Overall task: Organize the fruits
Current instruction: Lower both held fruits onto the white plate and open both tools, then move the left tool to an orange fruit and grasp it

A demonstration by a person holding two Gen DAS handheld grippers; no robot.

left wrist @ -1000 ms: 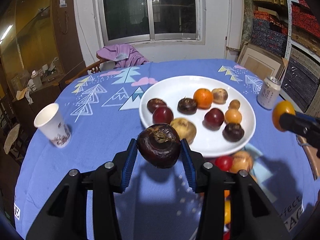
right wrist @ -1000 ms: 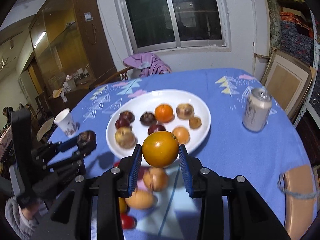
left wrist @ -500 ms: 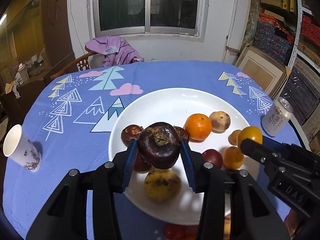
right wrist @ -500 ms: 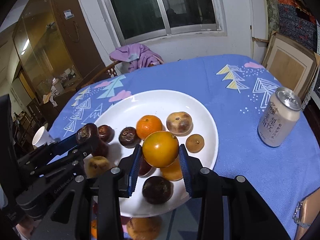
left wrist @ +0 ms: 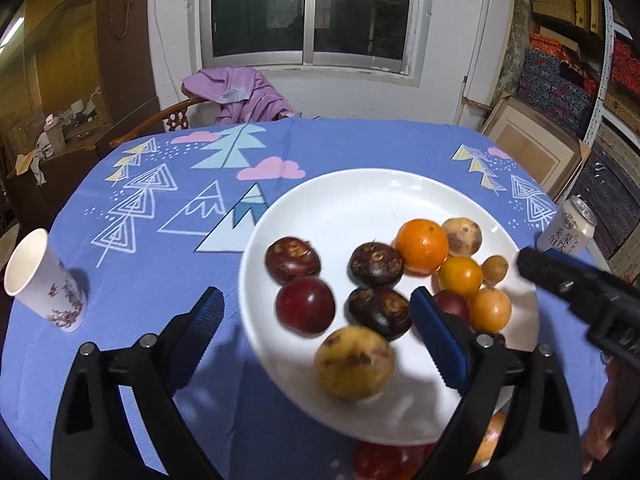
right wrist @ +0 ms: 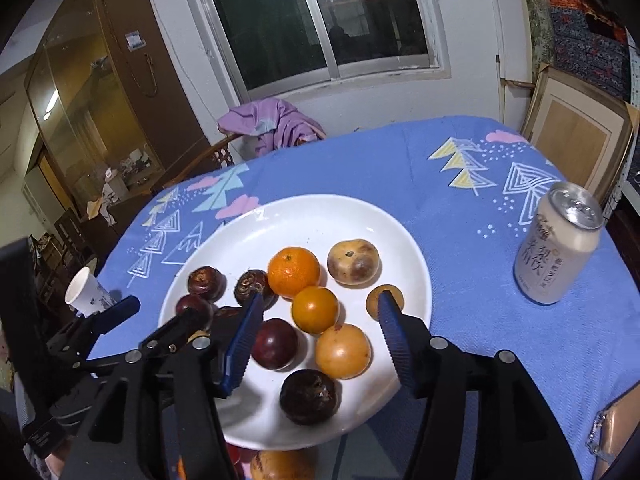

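Right wrist view: both the right gripper point(right wrist: 318, 336) and left gripper point(left wrist: 316, 332) have just been opening, nothing clamped; the small orange point(right wrist: 315, 309) on the plate point(right wrist: 320, 216) looks light, round and roll-prone, so pinch it across its middle.

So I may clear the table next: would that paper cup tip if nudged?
Probably. The paper cup stands upright on a base narrower than its rim, and looks empty, so likely light. It would likely crush under a firm squeeze.

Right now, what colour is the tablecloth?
Blue tablecloth with tree and cloud prints, clearest in the left wrist view.
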